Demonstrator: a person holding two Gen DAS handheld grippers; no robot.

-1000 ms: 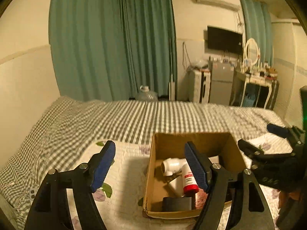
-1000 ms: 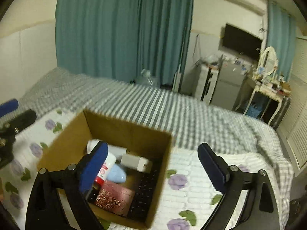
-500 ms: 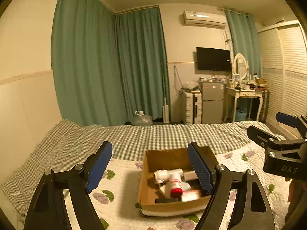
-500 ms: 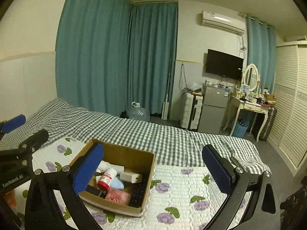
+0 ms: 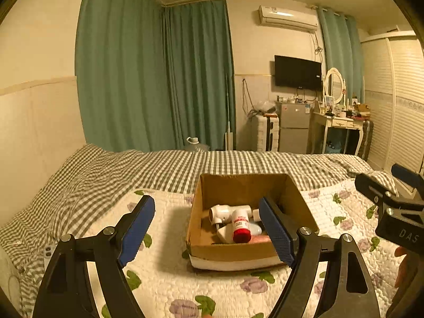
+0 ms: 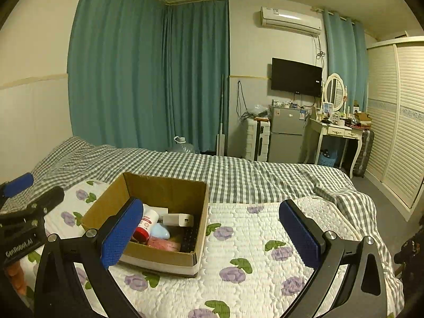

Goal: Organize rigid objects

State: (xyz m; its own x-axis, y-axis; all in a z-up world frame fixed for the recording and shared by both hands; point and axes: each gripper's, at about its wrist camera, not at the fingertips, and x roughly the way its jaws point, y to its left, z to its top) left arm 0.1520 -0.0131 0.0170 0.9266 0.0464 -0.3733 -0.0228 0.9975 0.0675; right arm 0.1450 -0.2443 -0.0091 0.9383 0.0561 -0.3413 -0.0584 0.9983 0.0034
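An open cardboard box [image 5: 246, 185] sits on the flowered quilt; it also shows in the right wrist view [image 6: 164, 188]. Inside lie a white bottle with a red cap [image 5: 240, 225], a white pipe-like piece [image 5: 228, 210], a white charger [image 6: 178, 220], a pale blue object [image 6: 160, 231], a pink item [image 6: 164, 244] and a black keyboard-like piece [image 6: 189, 237]. My left gripper [image 5: 206, 228] is open and empty, held back above the quilt before the box. My right gripper [image 6: 210, 230] is open and empty, to the right of the box.
The bed has a flowered white quilt [image 6: 259, 238] over a checked blanket [image 5: 106, 169]. The wall is close on the left. Beyond the bed stand green curtains, a small fridge [image 5: 292, 127], a dressing table [image 5: 341, 127] and a slatted wardrobe [image 6: 397, 132].
Both grippers pulled back and up from the box, so it looks smaller and farther away. Both stay open and empty.
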